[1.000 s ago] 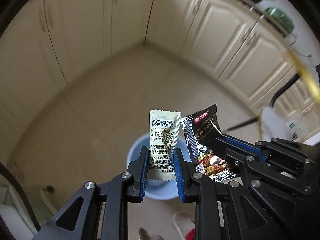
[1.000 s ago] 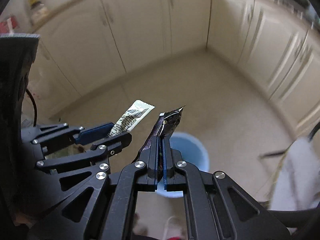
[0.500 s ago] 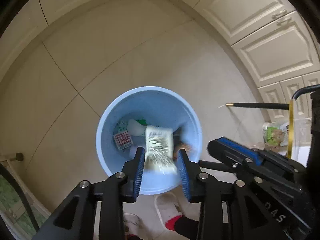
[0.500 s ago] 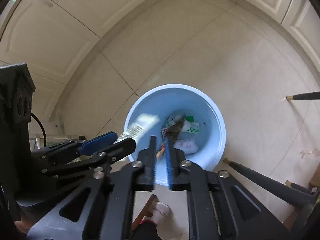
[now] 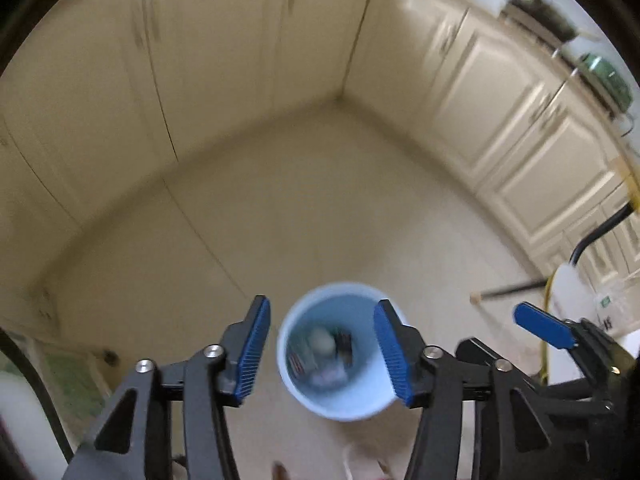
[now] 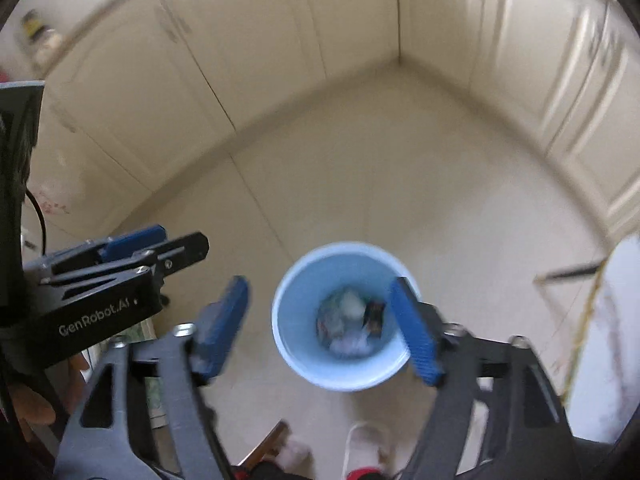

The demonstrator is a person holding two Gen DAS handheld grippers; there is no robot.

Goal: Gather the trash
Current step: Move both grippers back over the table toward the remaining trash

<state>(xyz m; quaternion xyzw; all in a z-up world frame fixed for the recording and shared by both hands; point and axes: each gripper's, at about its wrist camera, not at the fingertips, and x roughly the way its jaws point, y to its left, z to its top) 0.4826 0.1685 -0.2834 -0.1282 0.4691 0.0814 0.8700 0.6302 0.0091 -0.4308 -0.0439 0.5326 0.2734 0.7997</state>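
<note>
Both views look down at a pale tiled floor (image 5: pixel 320 208) w/ cream cabinets (image 5: pixel 512 112) curving round the upper half of each frame; both are motion-blurred.

Left gripper (image 5: pixel 322 350) — lower centre of the left wrist view, jaws spread and opening further, nothing between the blue pads. Seen through the gap, the light blue bin (image 5: pixel 340 400) stands on the floor, lower centre of the frame. The trash (image 5: pixel 320 354) lies at the bottom of the bin: a few wrappers, one pale, one dark, too blurred to tell apart more than that.

Right gripper (image 6: pixel 322 322) — lower centre of the right wrist view, jaws wide apart and opening, empty too. The bin sits between its pads in the picture, well below them, w/ the same heap of wrappers inside.

Each gripper shows in the other's view: the right one at lower right of the left wrist frame, the left one at mid left of the right wrist frame, marked "GenRobot.AI".

A slipper (image 6: pixel 366 450) shows at the bottom edge, just below the bin. A dark rod (image 5: pixel 508 290) lies at mid right.
</note>
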